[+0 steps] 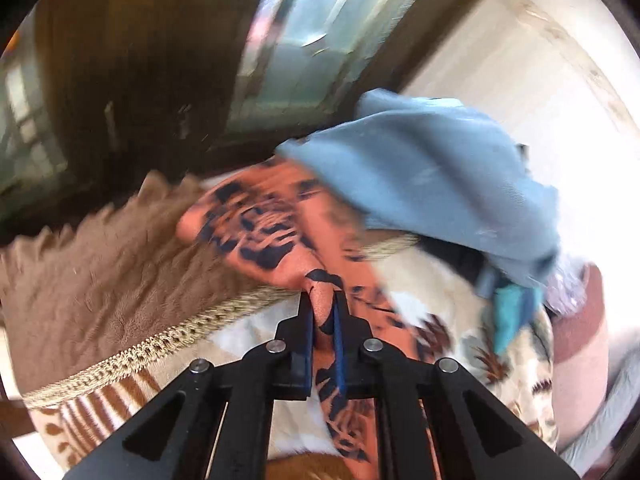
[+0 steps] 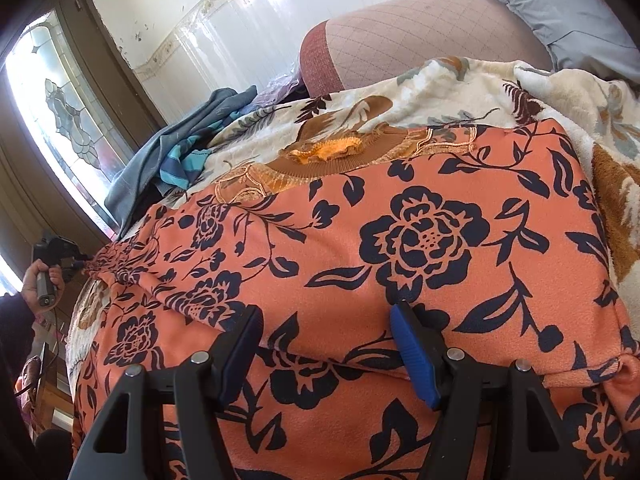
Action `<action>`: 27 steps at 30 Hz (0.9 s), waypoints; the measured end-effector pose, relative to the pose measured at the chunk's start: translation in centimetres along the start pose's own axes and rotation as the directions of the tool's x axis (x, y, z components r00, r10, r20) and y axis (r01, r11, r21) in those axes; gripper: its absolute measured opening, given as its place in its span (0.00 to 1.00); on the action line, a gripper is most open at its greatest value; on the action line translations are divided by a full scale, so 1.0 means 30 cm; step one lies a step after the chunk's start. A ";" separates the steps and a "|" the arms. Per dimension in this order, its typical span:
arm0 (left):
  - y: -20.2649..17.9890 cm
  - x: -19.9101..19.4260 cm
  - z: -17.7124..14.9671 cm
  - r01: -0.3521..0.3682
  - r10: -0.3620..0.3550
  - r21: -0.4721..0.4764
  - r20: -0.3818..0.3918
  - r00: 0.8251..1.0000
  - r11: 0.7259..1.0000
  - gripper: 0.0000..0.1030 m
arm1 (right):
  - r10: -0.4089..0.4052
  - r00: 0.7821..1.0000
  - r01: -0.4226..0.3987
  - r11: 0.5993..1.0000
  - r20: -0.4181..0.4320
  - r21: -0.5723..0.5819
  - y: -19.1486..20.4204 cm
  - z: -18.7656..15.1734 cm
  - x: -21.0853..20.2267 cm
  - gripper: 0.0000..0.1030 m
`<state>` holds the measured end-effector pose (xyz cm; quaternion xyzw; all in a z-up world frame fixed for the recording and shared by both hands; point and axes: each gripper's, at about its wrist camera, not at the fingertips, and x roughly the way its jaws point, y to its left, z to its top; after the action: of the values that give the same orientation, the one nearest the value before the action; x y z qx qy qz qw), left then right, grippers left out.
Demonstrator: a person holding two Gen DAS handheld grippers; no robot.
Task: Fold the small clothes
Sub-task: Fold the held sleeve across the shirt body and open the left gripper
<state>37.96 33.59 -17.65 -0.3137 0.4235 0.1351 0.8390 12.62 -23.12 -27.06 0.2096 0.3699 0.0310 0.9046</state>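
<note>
Left tongs (image 1: 324, 300) are pinched tight on a bunched end of the orange top (image 1: 256, 224), the cloth squeezed between both blue pads (image 1: 307, 344) and rising ahead of them. From my right camera I see those same tongs (image 2: 82, 262) far off at the left edge of the bed, gripped in a hand (image 2: 42, 284), with the sleeve end of the top drawn out to them.

Right tongs (image 2: 326, 344) stand wide apart, holding nothing. They hover low over the top (image 2: 400, 240), one finger (image 2: 414, 356) on each side of a fold line in the cloth; I cannot tell whether the tips touch it.

The top, orange with dark flowers, lies spread across the blanket (image 2: 440, 84) on the bed, its brown collar (image 2: 332, 160) pointing toward the far side and its body filling the middle. A fold runs across the near part, just under the right tongs.

A blue cloth (image 1: 432, 184) heaps at the far edge of the bed by the wall, with a striped teal piece (image 2: 184, 162) tucked under it. My left view is blurred there, so I cannot make out more. Beyond the blanket sits a pink pillow (image 2: 420, 28), and a grey one (image 2: 560, 4) lies past it at the far right corner. A brown fringed throw (image 1: 112, 256) covers the bed's left end.
</note>
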 end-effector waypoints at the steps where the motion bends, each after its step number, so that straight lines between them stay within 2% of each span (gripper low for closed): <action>1: -0.032 -0.039 -0.006 0.015 -0.015 0.026 0.007 1.000 1.000 0.08 | 0.000 1.000 0.000 1.000 -0.001 0.001 0.001 0.000 -0.001 0.68; 4: -0.150 -0.156 -0.038 0.062 -0.066 0.121 0.025 0.998 0.991 0.08 | -0.002 1.000 0.002 1.000 -0.004 0.004 0.003 0.004 -0.004 0.68; 8: -0.359 -0.332 -0.121 0.110 -0.126 0.283 0.039 0.991 0.953 0.08 | -0.010 1.000 0.010 1.000 -0.016 0.008 0.014 0.019 -0.021 0.68; 10: -0.470 -0.413 -0.183 0.135 -0.160 0.366 0.041 0.986 0.921 0.08 | -0.011 1.000 0.011 1.000 -0.006 0.028 0.011 0.025 -0.057 0.68; 14: -0.680 -0.555 -0.339 0.189 -0.228 0.505 0.017 0.973 0.842 0.08 | 0.004 0.997 -0.010 0.997 0.082 0.078 -0.030 0.024 -0.207 0.68; 17: -0.835 -0.611 -0.479 0.236 -0.265 0.586 -0.037 0.963 0.775 0.08 | -0.028 0.990 0.011 0.993 0.141 0.116 -0.093 0.018 -0.333 0.68; 20: -0.981 -0.642 -0.671 0.280 -0.289 0.668 -0.101 0.952 0.689 0.08 | -0.068 0.978 0.033 0.984 0.196 0.174 -0.177 0.004 -0.459 0.68; 24: -1.137 -0.607 -0.980 0.355 -0.262 0.738 -0.246 0.933 0.574 0.08 | -0.124 0.961 0.060 0.966 0.247 0.251 -0.288 -0.021 -0.595 0.68; 25: -1.164 -0.584 -1.065 0.374 -0.246 0.754 -0.284 0.927 0.540 0.08 | -0.136 0.958 0.066 0.962 0.254 0.265 -0.311 -0.022 -0.620 0.68; 26: -1.198 -0.556 -1.159 0.393 -0.222 0.776 -0.324 0.920 0.493 0.08 | -0.148 0.955 0.074 0.958 0.257 0.277 -0.329 -0.027 -0.639 0.68; 27: -1.210 -0.534 -1.247 0.407 -0.191 0.797 -0.359 0.913 0.447 0.14 | -0.159 0.953 0.081 0.954 0.258 0.289 -0.346 -0.032 -0.655 0.68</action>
<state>22.74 -17.59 -6.56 0.0608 0.4599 -0.2785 0.8410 -3.30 -36.38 -18.94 0.3123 0.2517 -0.1059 0.9099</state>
